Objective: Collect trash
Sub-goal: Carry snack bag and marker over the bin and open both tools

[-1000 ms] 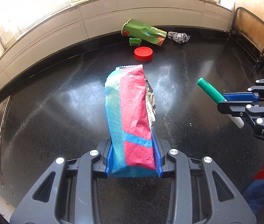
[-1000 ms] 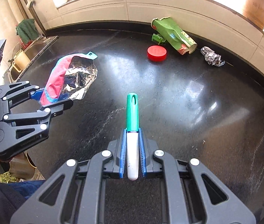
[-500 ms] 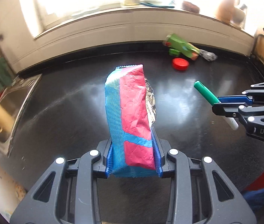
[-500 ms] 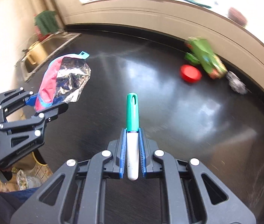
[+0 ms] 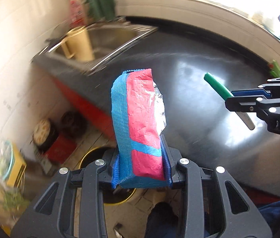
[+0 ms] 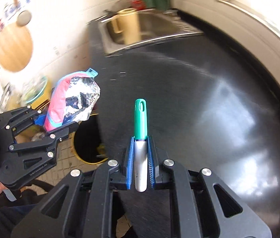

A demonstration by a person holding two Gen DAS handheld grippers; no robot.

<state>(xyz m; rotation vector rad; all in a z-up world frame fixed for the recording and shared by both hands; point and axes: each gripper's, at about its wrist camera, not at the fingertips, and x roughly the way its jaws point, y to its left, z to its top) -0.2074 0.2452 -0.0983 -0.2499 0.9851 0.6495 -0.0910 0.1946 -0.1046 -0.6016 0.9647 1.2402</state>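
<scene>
Now both grippers swung off counter (image 6: 179, 103) toward bin (image 6: 84, 150): left gripper (image 5: 140, 170) clamps wrapper (image 5: 140, 123) seemingly above it, right gripper (image 6: 140, 164) clamps marker (image 6: 140, 138); drop-off near.

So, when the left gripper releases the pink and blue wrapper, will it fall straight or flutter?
The wrapper is probably light and floppy: its foil mouth is crumpled open, apparently empty. It may flutter rather than drop straight. The left gripper holds only its bottom end, yet it stands up, so it has some stiffness.
</scene>
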